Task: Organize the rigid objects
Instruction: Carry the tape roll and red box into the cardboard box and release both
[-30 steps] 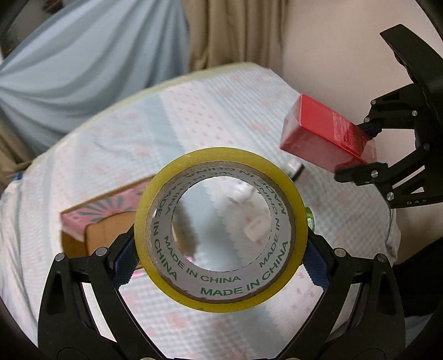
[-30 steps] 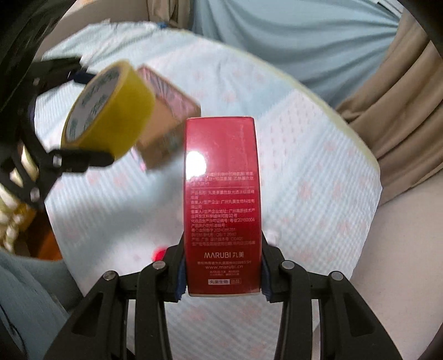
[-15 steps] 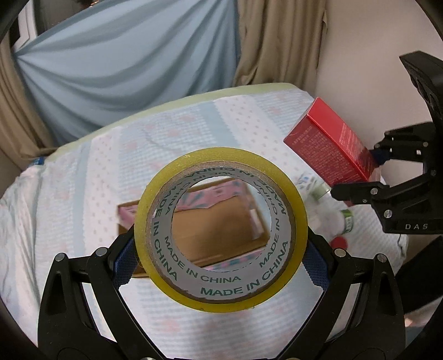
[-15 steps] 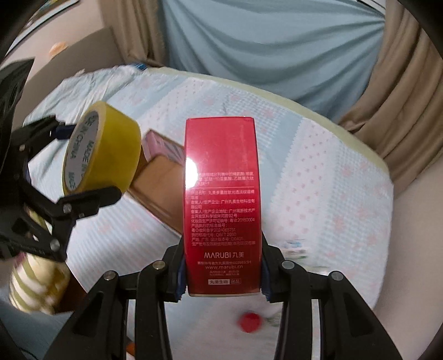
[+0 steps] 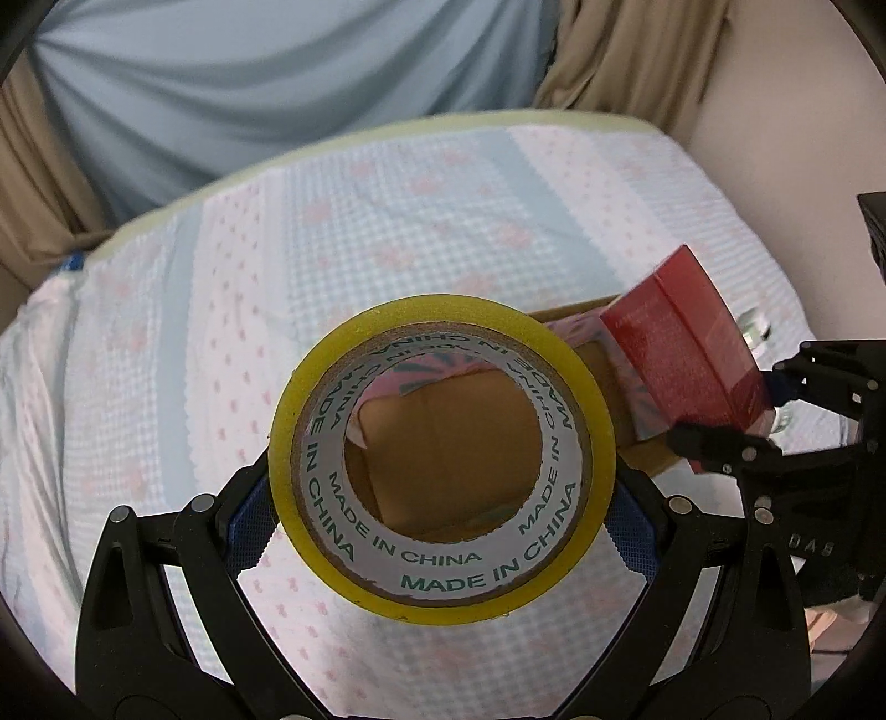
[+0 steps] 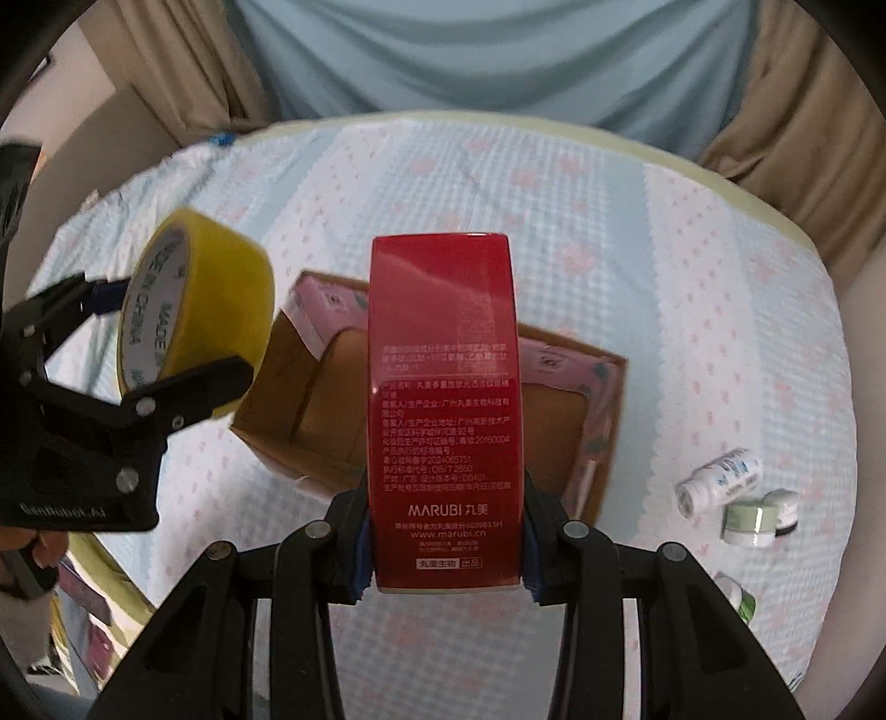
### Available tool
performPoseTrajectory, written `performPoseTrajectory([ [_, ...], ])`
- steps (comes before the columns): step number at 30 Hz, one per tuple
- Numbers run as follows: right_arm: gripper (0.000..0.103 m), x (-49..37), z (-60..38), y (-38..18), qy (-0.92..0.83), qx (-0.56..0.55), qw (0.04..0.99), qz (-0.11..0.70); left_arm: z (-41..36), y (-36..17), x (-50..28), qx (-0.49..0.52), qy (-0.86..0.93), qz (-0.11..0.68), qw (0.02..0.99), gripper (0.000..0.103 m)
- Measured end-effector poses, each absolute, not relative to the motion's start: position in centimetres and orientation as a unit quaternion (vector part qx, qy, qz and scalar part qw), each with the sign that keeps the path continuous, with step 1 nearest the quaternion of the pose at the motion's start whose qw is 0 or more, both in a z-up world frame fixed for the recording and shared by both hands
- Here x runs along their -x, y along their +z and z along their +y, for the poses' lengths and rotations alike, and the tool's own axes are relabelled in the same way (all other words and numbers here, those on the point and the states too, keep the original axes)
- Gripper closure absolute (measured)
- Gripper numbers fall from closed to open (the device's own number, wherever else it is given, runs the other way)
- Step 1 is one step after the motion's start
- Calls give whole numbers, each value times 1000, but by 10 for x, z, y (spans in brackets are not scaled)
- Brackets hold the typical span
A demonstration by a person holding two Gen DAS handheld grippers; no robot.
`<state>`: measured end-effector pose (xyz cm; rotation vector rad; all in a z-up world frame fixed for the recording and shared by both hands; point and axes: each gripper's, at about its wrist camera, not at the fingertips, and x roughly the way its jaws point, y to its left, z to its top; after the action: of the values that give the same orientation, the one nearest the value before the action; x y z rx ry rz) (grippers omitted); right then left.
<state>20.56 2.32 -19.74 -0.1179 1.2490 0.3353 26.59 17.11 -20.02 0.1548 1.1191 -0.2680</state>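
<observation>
Cardboard box (image 6: 343,421) — on dotted bedspread (image 6: 692,310), curtains (image 6: 498,50) behind

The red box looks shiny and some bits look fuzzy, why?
Right wrist view: light glares off the glossy red cardboard box, washing out its upper print; the small white bottles look smeared. Left wrist view: the yellow tape roll is sharp; the fisheye lens bends the patterned bedspread.

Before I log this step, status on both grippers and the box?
Left gripper shut on tape roll. Right gripper shut on red carton. Both above open cardboard box. Nothing in the way.
</observation>
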Motion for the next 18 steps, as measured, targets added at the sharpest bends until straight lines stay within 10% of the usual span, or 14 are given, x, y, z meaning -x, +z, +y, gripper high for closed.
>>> performPoseTrajectory([
  [18,65,-277,36,-354,203,170,716,646,163,-355,-344,-67,-95,637,762,7],
])
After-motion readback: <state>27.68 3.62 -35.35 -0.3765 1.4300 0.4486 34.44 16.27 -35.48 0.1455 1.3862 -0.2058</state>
